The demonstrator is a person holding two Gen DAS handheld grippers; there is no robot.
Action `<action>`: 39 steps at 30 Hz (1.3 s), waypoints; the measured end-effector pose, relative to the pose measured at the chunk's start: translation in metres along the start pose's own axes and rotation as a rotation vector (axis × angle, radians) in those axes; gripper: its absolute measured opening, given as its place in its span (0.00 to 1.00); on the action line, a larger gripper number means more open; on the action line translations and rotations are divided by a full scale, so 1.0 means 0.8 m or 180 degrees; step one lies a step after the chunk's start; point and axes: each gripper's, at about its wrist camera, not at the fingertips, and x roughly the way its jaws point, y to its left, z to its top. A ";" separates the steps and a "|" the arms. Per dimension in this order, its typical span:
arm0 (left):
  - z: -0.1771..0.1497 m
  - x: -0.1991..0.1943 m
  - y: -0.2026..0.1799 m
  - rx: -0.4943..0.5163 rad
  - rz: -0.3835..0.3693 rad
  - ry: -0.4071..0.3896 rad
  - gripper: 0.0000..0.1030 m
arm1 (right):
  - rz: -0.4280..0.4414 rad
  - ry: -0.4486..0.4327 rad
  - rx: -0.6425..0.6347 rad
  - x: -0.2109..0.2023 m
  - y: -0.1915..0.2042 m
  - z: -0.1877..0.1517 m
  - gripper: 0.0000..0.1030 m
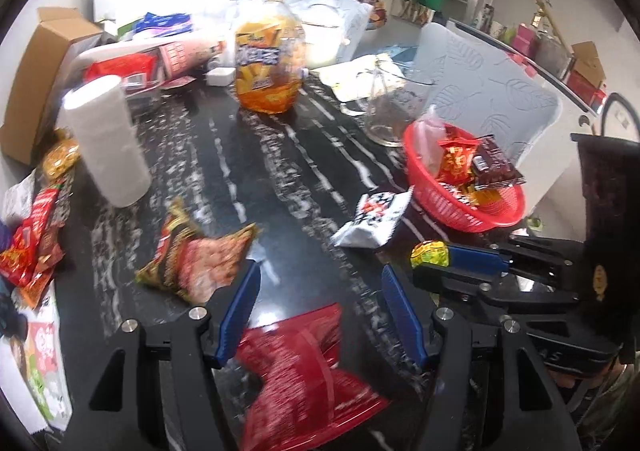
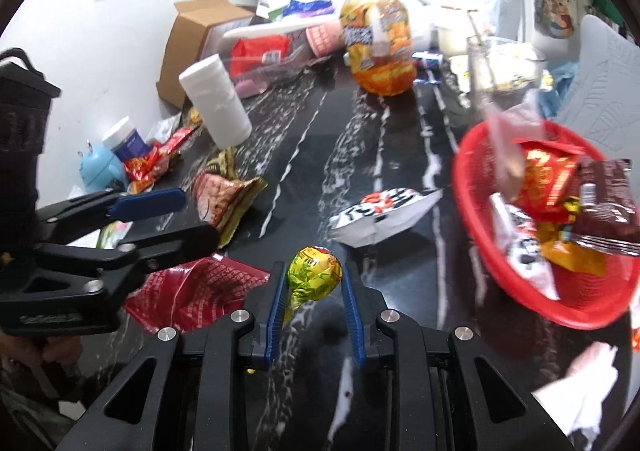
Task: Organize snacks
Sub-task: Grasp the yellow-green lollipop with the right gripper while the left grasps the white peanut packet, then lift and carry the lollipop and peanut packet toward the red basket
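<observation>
My right gripper (image 2: 314, 275) is shut on a round yellow-green wrapped candy (image 2: 314, 275), held above the dark marble table; it also shows in the left wrist view (image 1: 430, 254). My left gripper (image 1: 320, 283) is open and empty above a red snack packet (image 1: 304, 375), also seen in the right wrist view (image 2: 196, 293). A red basket (image 1: 468, 211) (image 2: 492, 263) at the right holds several snack packets. A white packet (image 1: 372, 221) (image 2: 380, 215) lies beside the basket. A brown-gold packet (image 1: 196, 263) (image 2: 224, 199) lies to the left.
A paper towel roll (image 1: 106, 135) (image 2: 216, 99) stands at the left. An orange drink bottle (image 1: 268, 55) (image 2: 378, 39) stands at the back. A glass jar (image 1: 386, 111), a cardboard box (image 1: 40, 71) and loose red packets (image 1: 32, 243) crowd the table edges.
</observation>
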 end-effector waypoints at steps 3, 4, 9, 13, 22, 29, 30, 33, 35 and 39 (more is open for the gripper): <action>0.009 0.008 -0.013 0.0070 -0.0084 0.0024 0.60 | -0.0092 -0.0070 0.0023 -0.016 -0.007 0.001 0.26; 0.012 0.011 -0.017 0.0092 -0.0109 0.0041 0.60 | -0.0123 -0.0088 0.0036 -0.020 -0.011 0.001 0.26; 0.027 0.026 -0.037 0.0263 -0.0217 0.0102 0.60 | -0.0193 -0.0171 0.0131 -0.034 -0.030 0.005 0.26; 0.039 0.040 -0.048 0.0375 -0.0217 0.0097 0.60 | -0.0240 -0.0229 0.0185 -0.039 -0.043 0.008 0.26; 0.049 0.095 -0.059 0.0426 -0.0319 0.0423 0.60 | -0.0212 -0.0268 0.0349 -0.037 -0.077 0.008 0.26; 0.054 0.128 -0.056 0.0374 -0.0366 0.0604 0.60 | -0.0173 -0.0285 0.0392 -0.035 -0.089 0.011 0.26; 0.054 0.132 -0.056 0.0358 -0.0400 0.0617 0.60 | -0.0166 -0.0288 0.0392 -0.036 -0.090 0.011 0.26; 0.055 0.139 -0.054 0.0320 -0.0376 0.0653 0.60 | -0.0162 -0.0293 0.0407 -0.034 -0.093 0.012 0.26; 0.055 0.140 -0.055 0.0331 -0.0335 0.0664 0.53 | -0.0166 -0.0291 0.0417 -0.034 -0.093 0.013 0.26; 0.053 0.139 -0.058 0.0421 -0.0325 0.0629 0.32 | -0.0174 -0.0291 0.0421 -0.035 -0.094 0.012 0.26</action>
